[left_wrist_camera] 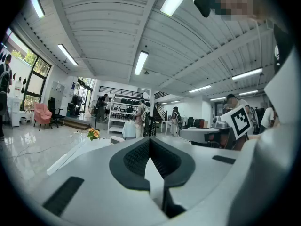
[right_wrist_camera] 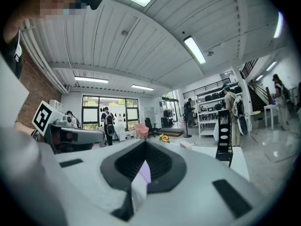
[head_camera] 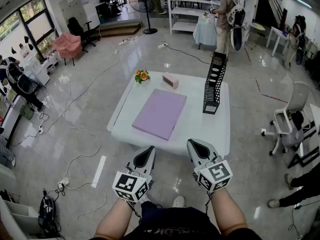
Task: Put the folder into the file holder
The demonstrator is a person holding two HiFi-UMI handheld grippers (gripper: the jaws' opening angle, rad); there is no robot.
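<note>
Forearms at bottom of head view, one gripper in each hand, held side by side over the floor just short of the surface's near edge. Left gripper (head_camera: 148, 152): jaws together, nothing between them. Right gripper (head_camera: 195, 145): jaws together, likewise empty. Both point roughly level toward the surface. Neither touches anything.

White surface (head_camera: 126, 126), low and rectangular, stands on a glossy tiled floor (head_camera: 75, 129). Purple folder (head_camera: 160, 113) lies flat near the middle of the surface, closed, turned slightly askew to the edges. Black perforated file holder (head_camera: 214, 84) stands upright at the right side of the surface, apart from the folder, with bare top between them. The folder is not in the holder.

Far side of surface: small bunch of orange and yellow flowers (head_camera: 142, 75) at the left corner, pink tissue box (head_camera: 170, 80) just beside it to the right.

Loose cables (head_camera: 75, 159) trail over the floor left of the surface. White office chair (head_camera: 290, 115) stands well to the right. Farther off are a pink armchair (head_camera: 67, 44) by the windows, a pedestal fan (head_camera: 141, 1) and white shelving (head_camera: 187, 9), with a person (head_camera: 225, 14) standing near it.
</note>
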